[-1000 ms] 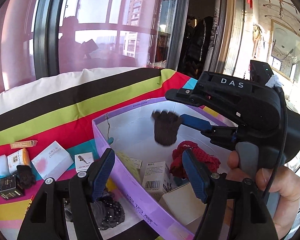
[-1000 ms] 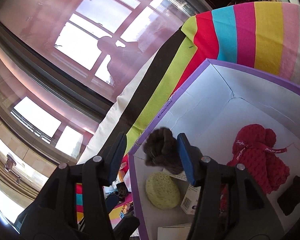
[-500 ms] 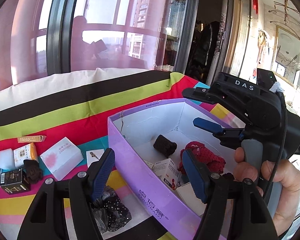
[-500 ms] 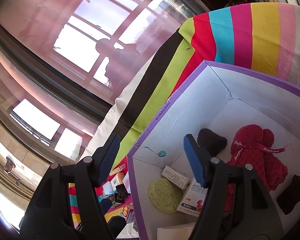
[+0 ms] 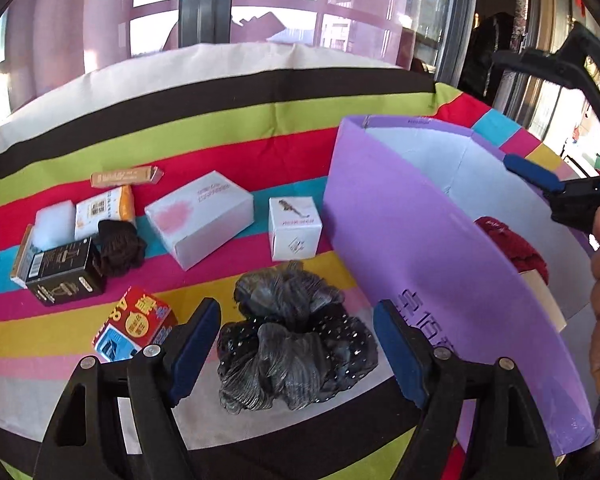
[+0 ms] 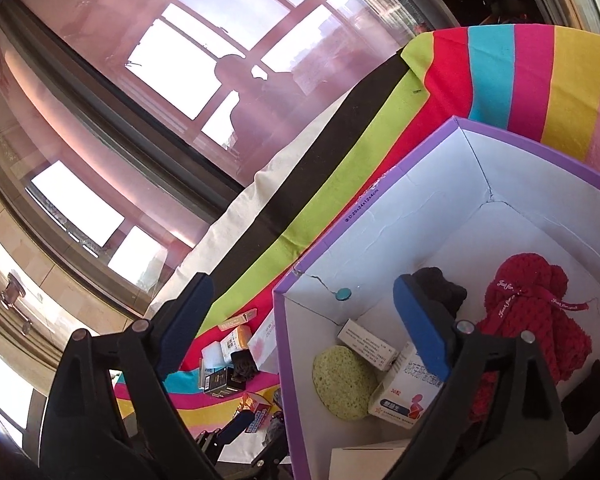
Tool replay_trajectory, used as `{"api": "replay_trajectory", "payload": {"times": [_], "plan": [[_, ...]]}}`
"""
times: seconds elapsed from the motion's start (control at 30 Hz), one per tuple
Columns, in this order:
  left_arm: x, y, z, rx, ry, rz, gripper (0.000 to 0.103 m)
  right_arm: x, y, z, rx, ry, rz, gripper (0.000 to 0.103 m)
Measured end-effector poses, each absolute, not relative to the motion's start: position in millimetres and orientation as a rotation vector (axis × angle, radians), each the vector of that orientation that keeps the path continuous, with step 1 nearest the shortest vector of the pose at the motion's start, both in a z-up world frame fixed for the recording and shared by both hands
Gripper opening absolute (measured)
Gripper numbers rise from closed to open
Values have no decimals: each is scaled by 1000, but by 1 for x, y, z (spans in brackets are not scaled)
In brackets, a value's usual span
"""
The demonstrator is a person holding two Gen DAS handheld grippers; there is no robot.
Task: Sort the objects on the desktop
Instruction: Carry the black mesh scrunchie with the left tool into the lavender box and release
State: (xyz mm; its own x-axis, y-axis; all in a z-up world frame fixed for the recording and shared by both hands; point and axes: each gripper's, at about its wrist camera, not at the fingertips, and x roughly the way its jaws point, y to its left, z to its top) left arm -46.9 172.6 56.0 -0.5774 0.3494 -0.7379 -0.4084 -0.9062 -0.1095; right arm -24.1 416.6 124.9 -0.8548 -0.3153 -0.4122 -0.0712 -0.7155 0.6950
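purple box [image 5: 412, 240]: sitting on the striped cloth [image 5: 236, 148] covering the table, open top, white inside. Everything else is placed relative to it.
inside the box: a red knitted piece [image 6: 536, 328], a dark brown knit bundle [image 6: 440, 290] lying toward the far corner, a yellow-green round sponge [image 6: 342, 382], a couple of small white cartons [image 6: 404, 390] and another dark piece [image 6: 592, 396] by the near side.
black sparkly scrunchie pile [image 5: 296, 336]: lying on the cloth just outside the box's long purple wall.
left gripper [image 5: 296, 344]: hovering over that scrunchie pile, fingers standing wide apart either side of it and not pressing on it; they've just been opening wider.
right gripper [image 6: 300, 328]: hanging over the box's near corner, fingers spread wide with nothing between them, just been opening too.
further out from the box: a small white cube box [image 5: 295, 228], a bigger white and pink box [image 5: 200, 220], a red and blue box [image 5: 134, 328], a black box [image 5: 64, 272], another brown knit bundle [image 5: 120, 248] and an orange and white packet [image 5: 106, 210].
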Motion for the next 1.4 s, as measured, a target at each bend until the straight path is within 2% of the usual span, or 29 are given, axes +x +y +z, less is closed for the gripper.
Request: {"api": "replay_trajectory", "payload": {"times": [0.2, 0.23, 0.3, 0.4, 0.63, 0.73, 1.1, 1.27, 1.33, 1.4], "plan": [[-58, 157, 27, -1268, -67, 2388, 78, -29, 377, 136, 798, -853, -2649, 96], [-58, 157, 24, -1278, -82, 2376, 75, -29, 373, 137, 798, -829, -2634, 96], [-59, 159, 20, -1295, -75, 2357, 58, -29, 371, 136, 803, -821, -2621, 97], [-55, 161, 22, -1274, -73, 2352, 46, -29, 376, 133, 803, -856, -2617, 97], [-53, 154, 34, -1242, -111, 2376, 39, -31, 370, 133, 818, -840, -2599, 97], [-52, 147, 52, -1187, -161, 2424, 31, -26, 376, 136, 776, -869, -2612, 97], [-23, 159, 135, -851, -225, 2464, 31, -10, 427, 141, 586, -1152, -2543, 100], [-9, 199, 161, -752, -155, 2391, 31, 8, 474, 137, 447, -1350, -2516, 100], [-11, 217, 163, -744, -149, 2342, 37, 15, 493, 132, 400, -1454, -2524, 100], [-16, 236, 161, -770, -128, 2285, 58, 19, 505, 127, 392, -1511, -2543, 100]]}}
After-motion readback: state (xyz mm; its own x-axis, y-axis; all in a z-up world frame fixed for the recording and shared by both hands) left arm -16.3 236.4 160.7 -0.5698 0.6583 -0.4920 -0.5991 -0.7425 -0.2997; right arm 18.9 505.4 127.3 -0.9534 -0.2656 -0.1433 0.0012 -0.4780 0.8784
